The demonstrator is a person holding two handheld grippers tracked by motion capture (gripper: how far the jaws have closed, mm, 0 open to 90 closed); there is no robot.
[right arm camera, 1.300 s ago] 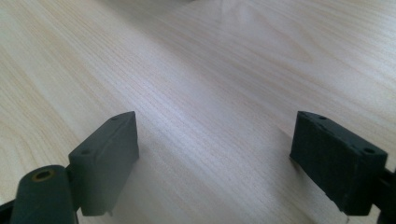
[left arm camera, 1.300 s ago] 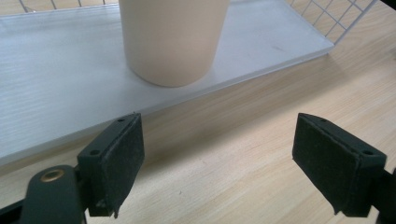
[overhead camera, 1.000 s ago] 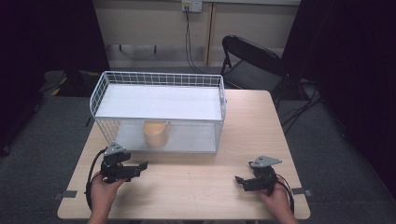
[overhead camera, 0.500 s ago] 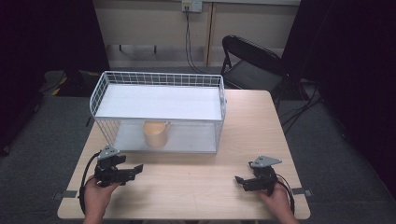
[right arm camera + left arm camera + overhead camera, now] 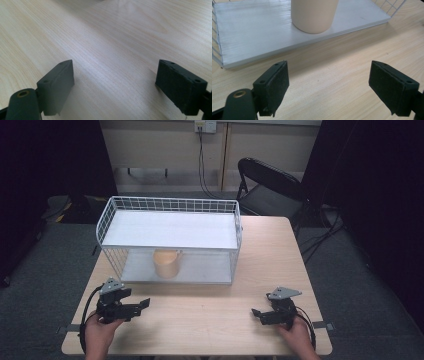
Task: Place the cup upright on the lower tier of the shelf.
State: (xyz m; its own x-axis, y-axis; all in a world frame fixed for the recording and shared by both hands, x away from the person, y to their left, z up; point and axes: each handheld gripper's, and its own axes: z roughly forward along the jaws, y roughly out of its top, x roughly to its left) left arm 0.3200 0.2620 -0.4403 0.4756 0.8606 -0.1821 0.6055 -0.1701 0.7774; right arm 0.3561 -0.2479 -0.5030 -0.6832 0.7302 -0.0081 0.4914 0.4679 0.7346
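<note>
Seen from above: light wooden table (image 5: 210, 320) bearing a white wire rack (image 5: 170, 237) toward its far left corner, two white shelves stacked inside. On the lower shelf (image 5: 257, 32), near its front edge and left of centre, a plain beige cup (image 5: 166, 263), upright, no label, print or brand mark readable on its wall. Left gripper (image 5: 142, 303) held low over the table near the front left corner, jaws spread wide with nothing between them, aimed toward the table's right side. From the left gripper view: same cup (image 5: 314, 15) straight ahead on the shelf, well apart from the black pads (image 5: 280, 80), bare wood between. Right gripper (image 5: 256, 313) near the front right corner, likewise released and empty, pointed toward the left; in the right gripper view only wood grain between its pads (image 5: 65, 75). Beyond the far edge: black folding chair (image 5: 272, 185) and a wall socket (image 5: 206, 126) with a cable hanging down; no lettering legible anywhere.
</note>
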